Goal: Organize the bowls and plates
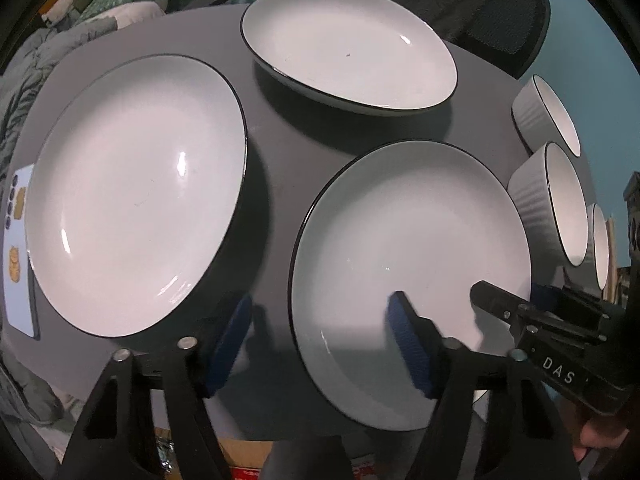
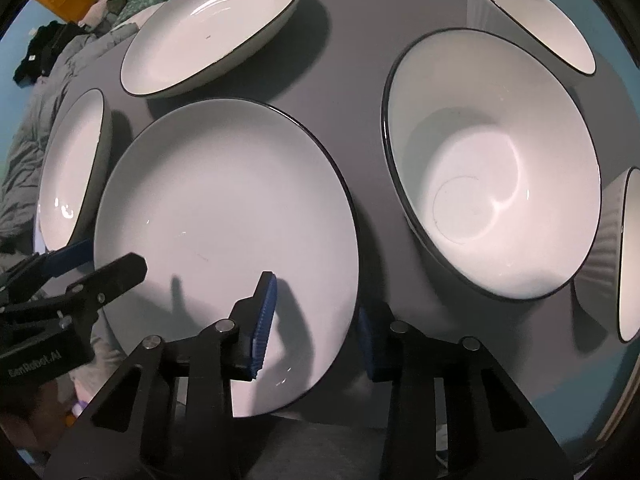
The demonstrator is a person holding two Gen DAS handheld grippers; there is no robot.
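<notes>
Left wrist view shows the near plate [image 1: 400, 240] lying flat at the front edge of the grey worktop [image 1: 280, 120]. The left claw [image 1: 318, 308] stands astride the plate's left rim, one jaw over the white inside and the other outside the rim. The claw is released, and no pad presses on the plate yet.

In the right wrist view the right claw [image 2: 318, 298] stands astride the opposite rim of the same plate [image 2: 224, 200]. Its jaws are narrower, but there is clear space between the inner one and the plate, so I judge it also released.

The step seems to be to take this plate with both claws and stack it on another. To do it well:

- Lower each claw until the outer jaw goes under the rim, then clench both at about the same time, so the plate does not slide off the front edge.
- Lift it level, because glazed ceramic is slippery and heavy.
- Keep it away from the middle bowl [image 2: 492, 184], which stands just beside it.
- Choose the left plate [image 1: 136, 192] or the far plate [image 1: 348, 44] as the base, and put the plate down centred and gently.
</notes>
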